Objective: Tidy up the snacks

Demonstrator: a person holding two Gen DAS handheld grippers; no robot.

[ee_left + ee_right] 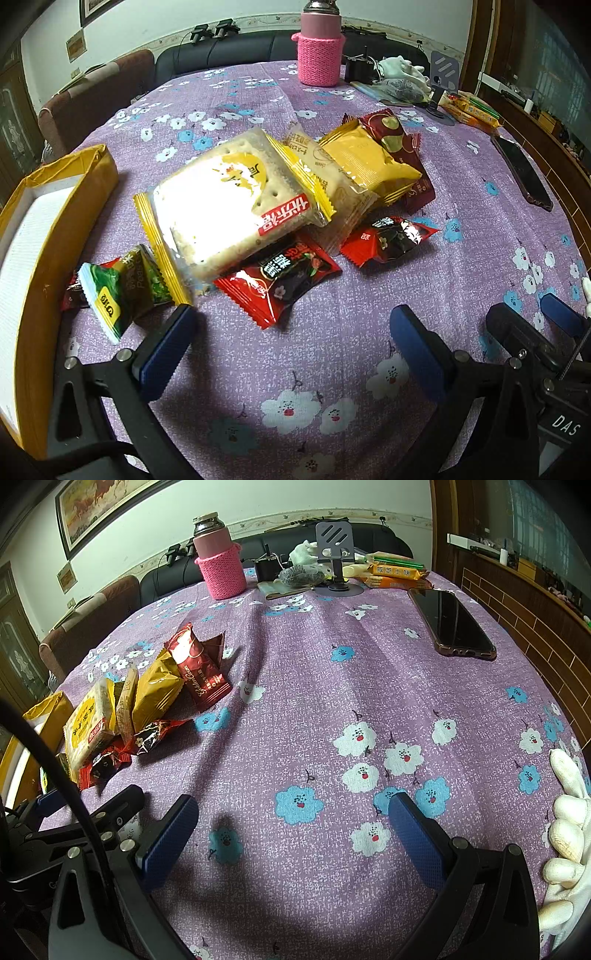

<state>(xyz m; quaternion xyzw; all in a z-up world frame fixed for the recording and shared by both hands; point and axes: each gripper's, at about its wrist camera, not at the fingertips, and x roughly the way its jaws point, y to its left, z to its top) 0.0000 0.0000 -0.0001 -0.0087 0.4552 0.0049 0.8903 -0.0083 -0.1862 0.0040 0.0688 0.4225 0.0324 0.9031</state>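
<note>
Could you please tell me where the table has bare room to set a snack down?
Bare purple floral tablecloth lies between the heaped snack packets and the dark phone. It is crowded by the yellow cardboard box and along the far edge around the pink knit-sleeved flask.

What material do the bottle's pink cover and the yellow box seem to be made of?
The pink cover looks like knitted yarn, matte: rows of stitches show. The yellow box seems to be cardboard or stiff paper with a smooth yellow outside and a white inside; its walls stand thin and flat.
</note>
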